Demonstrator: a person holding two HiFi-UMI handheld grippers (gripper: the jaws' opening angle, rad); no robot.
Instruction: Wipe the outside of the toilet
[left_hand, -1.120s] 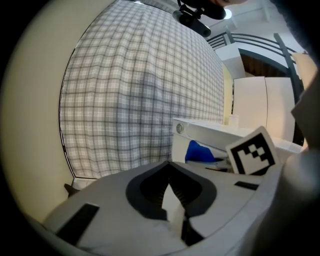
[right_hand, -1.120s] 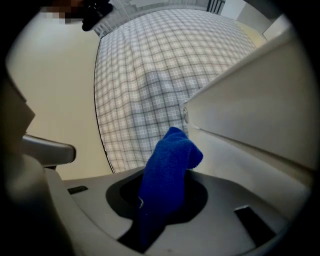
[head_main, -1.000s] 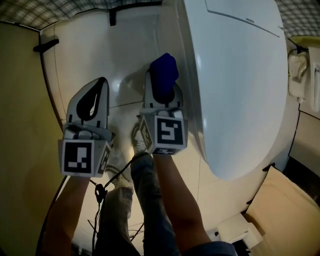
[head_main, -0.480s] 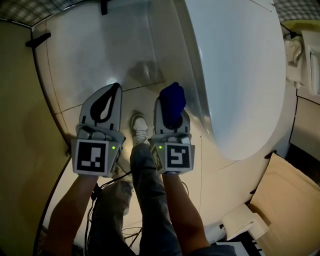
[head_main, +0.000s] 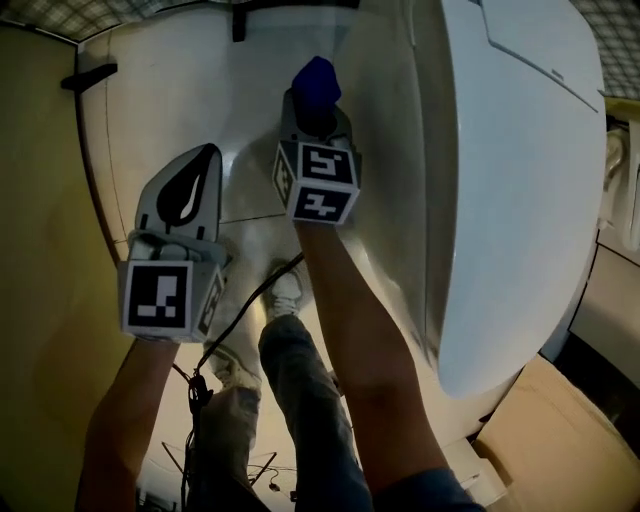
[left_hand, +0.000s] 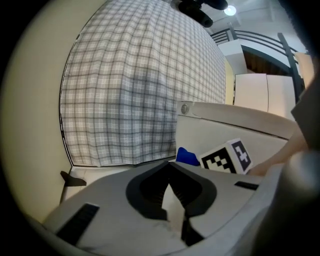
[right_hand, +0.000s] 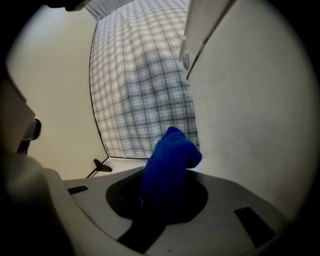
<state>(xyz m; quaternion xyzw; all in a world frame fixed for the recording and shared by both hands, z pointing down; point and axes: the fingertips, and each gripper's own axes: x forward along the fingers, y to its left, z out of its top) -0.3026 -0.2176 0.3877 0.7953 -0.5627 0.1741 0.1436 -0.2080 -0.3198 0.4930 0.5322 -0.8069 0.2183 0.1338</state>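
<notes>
The white toilet (head_main: 520, 180) fills the right of the head view, its curved side (head_main: 400, 200) facing my grippers. My right gripper (head_main: 316, 100) is shut on a blue cloth (head_main: 316, 78) and reaches forward beside that side. In the right gripper view the blue cloth (right_hand: 167, 165) sticks up out of the right gripper (right_hand: 162, 197), next to the toilet's white wall (right_hand: 250, 100). My left gripper (head_main: 195, 170) hangs to the left, away from the toilet. In the left gripper view the left gripper (left_hand: 170, 185) is shut with nothing in it, and the cloth (left_hand: 187, 157) peeks beyond it.
A beige wall (head_main: 40, 250) closes the left side. A checked surface (left_hand: 140, 85) lies ahead past the white floor (head_main: 170, 110). The person's legs and a white shoe (head_main: 285, 290) stand below the grippers, with a dangling cable (head_main: 240, 320). A cardboard box (head_main: 560, 440) sits lower right.
The right gripper drew back with the blue cloth, then pushed well forward along the toilet's side. The left gripper shifted only slightly and stays shut.
</notes>
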